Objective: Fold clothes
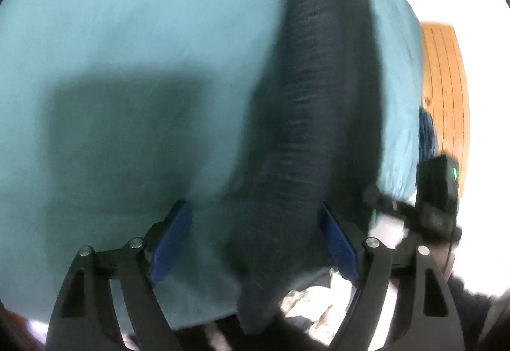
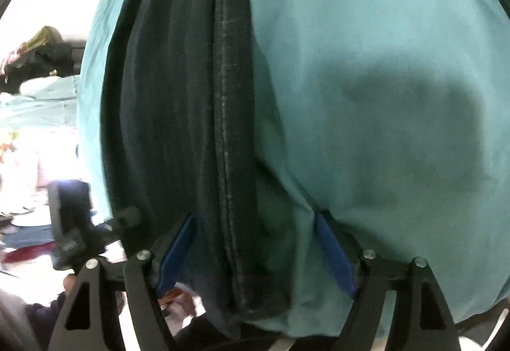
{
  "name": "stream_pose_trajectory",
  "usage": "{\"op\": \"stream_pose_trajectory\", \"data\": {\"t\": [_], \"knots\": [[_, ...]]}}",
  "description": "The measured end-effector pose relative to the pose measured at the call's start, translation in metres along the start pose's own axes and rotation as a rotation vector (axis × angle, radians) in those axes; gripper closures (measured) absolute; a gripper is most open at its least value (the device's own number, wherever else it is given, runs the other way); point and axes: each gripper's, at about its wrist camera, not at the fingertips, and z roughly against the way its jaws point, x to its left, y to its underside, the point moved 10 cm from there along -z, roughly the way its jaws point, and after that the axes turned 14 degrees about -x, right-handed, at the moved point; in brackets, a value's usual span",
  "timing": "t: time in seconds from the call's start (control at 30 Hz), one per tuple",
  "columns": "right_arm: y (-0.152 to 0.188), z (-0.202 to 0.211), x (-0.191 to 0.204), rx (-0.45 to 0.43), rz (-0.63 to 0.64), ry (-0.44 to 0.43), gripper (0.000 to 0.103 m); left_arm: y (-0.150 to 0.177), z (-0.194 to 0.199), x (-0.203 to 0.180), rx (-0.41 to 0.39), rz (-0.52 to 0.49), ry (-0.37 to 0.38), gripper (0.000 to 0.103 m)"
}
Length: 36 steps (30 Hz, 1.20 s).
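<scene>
A dark navy garment (image 1: 306,127) lies as a long band on a teal sheet (image 1: 127,32), its end running between the blue pads of my left gripper (image 1: 255,223). The left jaws stand wide apart around the cloth. In the right wrist view the same dark garment (image 2: 178,96), with a stitched seam, runs up the middle over the teal sheet (image 2: 382,64). My right gripper (image 2: 255,230) also stands open, its pads on either side of the garment's end and a fold of teal cloth. The right gripper's body (image 1: 436,191) shows at the left view's right edge.
A wooden surface (image 1: 446,89) lies beyond the sheet's right edge. A pile of clothes (image 2: 38,57) sits at the far left, with more fabric (image 2: 28,236) low at the left. The left gripper's body (image 2: 70,223) is close on the left.
</scene>
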Motion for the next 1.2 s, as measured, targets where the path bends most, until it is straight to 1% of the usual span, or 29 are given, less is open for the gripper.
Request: {"op": "stream_pose_trajectory", "data": {"t": [0.07,0.1,0.13,0.17,0.2,0.23,0.27,0.3,0.33,0.37,0.4,0.43,0.47,0.5,0.53,0.57,0.6,0.63,0.7,0.73,0.77,0.8,0.87,0.93,0.97,1.0,1.07,1.13,1.2], "knots": [[-0.003,0.017,0.001,-0.05,0.06,0.035,0.029,-0.015,-0.012,0.007,-0.014,0.04,0.009,0.02],[-0.004,0.025,0.002,-0.075,0.09,0.053,0.029,-0.018,-0.005,0.008,-0.017,0.064,0.016,0.02],[-0.006,0.034,0.002,-0.099,0.12,0.071,0.029,-0.006,-0.015,-0.013,-0.03,0.085,0.019,0.02],[-0.007,0.043,0.003,-0.124,0.15,0.088,0.029,-0.009,-0.008,-0.018,-0.049,0.095,0.031,0.02],[-0.004,0.042,0.002,-0.109,0.144,0.078,0.031,-0.015,0.002,-0.02,-0.069,0.104,0.044,0.02],[0.001,0.039,-0.003,-0.084,0.11,0.065,0.047,0.006,-0.007,-0.025,-0.073,0.103,0.067,0.02],[0.0,0.037,-0.016,-0.068,0.035,0.022,0.058,0.007,-0.013,-0.029,-0.067,0.1,0.087,0.02],[0.002,0.033,-0.024,-0.06,-0.03,-0.004,0.077,0.02,-0.005,-0.01,-0.06,0.093,0.09,0.02],[0.005,0.029,-0.032,-0.053,-0.092,-0.028,0.081,0.021,-0.006,-0.007,-0.057,0.096,0.096,0.02],[0.006,0.029,-0.045,-0.072,-0.124,-0.003,0.081,0.016,-0.014,-0.008,-0.045,0.097,0.107,0.02],[0.006,0.03,-0.057,-0.077,-0.14,0.019,0.084,0.018,-0.024,0.0,-0.016,0.088,0.087,0.021],[0.006,0.032,-0.068,-0.079,-0.155,0.041,0.084,0.032,-0.039,0.003,-0.029,0.059,0.079,0.033],[0.005,0.034,-0.071,-0.072,-0.16,0.035,0.083,0.048,-0.055,0.005,-0.049,0.028,0.073,0.041],[0.004,0.035,-0.068,-0.053,-0.167,-0.003,0.079,0.05,-0.052,0.01,-0.052,-0.002,0.077,0.049],[0.003,0.036,-0.065,-0.032,-0.175,-0.044,0.072,0.05,-0.042,0.012,-0.045,0.004,0.089,0.053],[0.003,0.035,-0.061,0.008,-0.205,-0.125,0.064,0.048,-0.038,0.012,-0.027,0.019,0.097,0.052],[0.0,0.035,-0.06,0.018,-0.22,-0.168,0.046,0.045,-0.034,0.012,-0.007,0.036,0.105,0.051],[-0.004,0.035,-0.061,0.023,-0.233,-0.205,0.042,0.042,-0.03,0.012,0.012,0.052,0.113,0.042],[-0.01,0.033,-0.064,0.033,-0.258,-0.261,0.043,0.081,-0.041,-0.001,0.028,0.039,0.163,0.023],[-0.013,0.031,-0.067,0.037,-0.269,-0.277,0.047,0.095,-0.023,0.013,0.029,0.024,0.201,0.023],[-0.018,0.032,-0.068,0.026,-0.272,-0.302,0.057,0.098,-0.023,0.009,0.04,0.018,0.232,0.023],[-0.02,0.032,-0.07,0.021,-0.243,-0.286,0.072,0.1,-0.029,0.002,0.054,0.022,0.253,0.023],[-0.024,0.035,-0.072,0.009,-0.158,-0.234,0.076,0.104,-0.052,-0.017,0.051,-0.012,0.209,0.024],[-0.028,0.042,-0.07,-0.002,-0.045,-0.156,0.08,0.106,-0.063,-0.031,0.047,-0.05,0.176,0.038],[-0.029,0.047,-0.067,-0.01,0.006,-0.121,0.083,0.104,-0.055,-0.022,0.048,-0.084,0.115,0.054],[-0.03,0.051,-0.066,-0.018,0.045,-0.08,0.086,0.102,-0.047,-0.012,0.05,-0.121,0.045,0.08],[-0.032,0.061,-0.061,-0.041,0.128,0.004,0.09,0.098,-0.035,-0.004,0.05,-0.173,-0.046,0.086],[-0.037,0.073,-0.052,-0.073,0.182,0.054,0.094,0.098,-0.029,-0.012,0.045,-0.272,-0.151,0.091],[-0.045,0.088,-0.045,-0.116,0.212,0.073,0.094,0.099,-0.022,-0.021,0.031,-0.354,-0.228,0.093]]}}
